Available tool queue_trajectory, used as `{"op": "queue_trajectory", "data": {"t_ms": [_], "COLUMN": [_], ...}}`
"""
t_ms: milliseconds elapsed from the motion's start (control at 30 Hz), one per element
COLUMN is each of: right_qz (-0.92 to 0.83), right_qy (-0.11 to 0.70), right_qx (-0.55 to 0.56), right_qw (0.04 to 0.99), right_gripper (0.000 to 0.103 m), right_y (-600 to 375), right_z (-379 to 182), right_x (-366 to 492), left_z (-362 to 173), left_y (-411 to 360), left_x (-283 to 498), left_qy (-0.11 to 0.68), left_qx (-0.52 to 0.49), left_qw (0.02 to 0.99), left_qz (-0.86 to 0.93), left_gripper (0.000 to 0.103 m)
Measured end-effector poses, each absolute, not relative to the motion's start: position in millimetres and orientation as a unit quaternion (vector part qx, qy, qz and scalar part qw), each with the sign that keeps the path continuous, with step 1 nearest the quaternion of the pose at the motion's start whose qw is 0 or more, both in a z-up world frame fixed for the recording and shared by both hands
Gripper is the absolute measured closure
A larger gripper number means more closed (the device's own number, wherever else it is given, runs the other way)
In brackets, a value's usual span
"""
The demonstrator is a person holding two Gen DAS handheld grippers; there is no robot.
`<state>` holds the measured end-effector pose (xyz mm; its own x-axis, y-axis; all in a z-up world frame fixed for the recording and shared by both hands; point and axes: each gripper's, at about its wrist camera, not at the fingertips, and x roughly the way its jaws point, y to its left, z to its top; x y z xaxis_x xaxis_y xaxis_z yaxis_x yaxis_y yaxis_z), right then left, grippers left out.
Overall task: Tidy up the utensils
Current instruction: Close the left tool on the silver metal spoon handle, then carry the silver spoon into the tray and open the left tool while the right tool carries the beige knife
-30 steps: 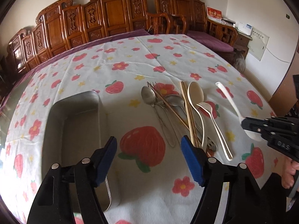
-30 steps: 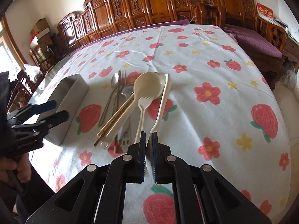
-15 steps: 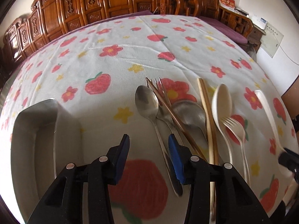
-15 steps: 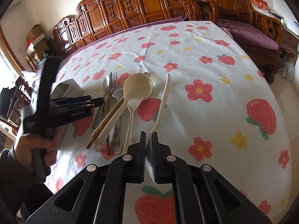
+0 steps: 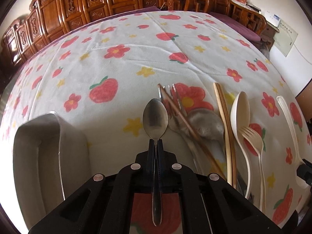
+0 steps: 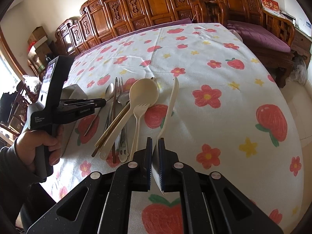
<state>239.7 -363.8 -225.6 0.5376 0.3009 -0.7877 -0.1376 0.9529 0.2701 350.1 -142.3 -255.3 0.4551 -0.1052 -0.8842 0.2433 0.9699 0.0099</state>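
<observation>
Left wrist view: metal spoon (image 5: 155, 118) clenched at its neck by left tool (image 5: 155, 146), beside the utensil pile on the desk (image 5: 120, 66) | metal tray (image 5: 37, 156) further left | right tool (image 6: 155, 146) clenched on white plastic knife (image 6: 171, 105).

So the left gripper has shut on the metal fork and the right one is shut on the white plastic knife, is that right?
Not quite. The left wrist view shows the left gripper shut on the metal spoon, not the fork; the metal fork lies in the pile on the tablecloth. The right gripper is indeed shut on the white plastic knife.
</observation>
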Motion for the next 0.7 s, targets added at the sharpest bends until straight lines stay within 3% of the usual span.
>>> {"op": "queue_trajectory", "data": {"t_ms": [700], "right_qz": [0.138], "right_qy": [0.449], "right_qx": [0.074], "right_qw": [0.879], "right_gripper": [0.095], "right_y": [-351], "right_z": [-209], "right_x": [233], "left_z": [-195], "left_y": [-140], "left_x": [296], "left_qy": [0.453], "left_qx": [0.053], "left_qw": [0.878], "left_qz": [-0.145], "left_gripper": [0.101]}}
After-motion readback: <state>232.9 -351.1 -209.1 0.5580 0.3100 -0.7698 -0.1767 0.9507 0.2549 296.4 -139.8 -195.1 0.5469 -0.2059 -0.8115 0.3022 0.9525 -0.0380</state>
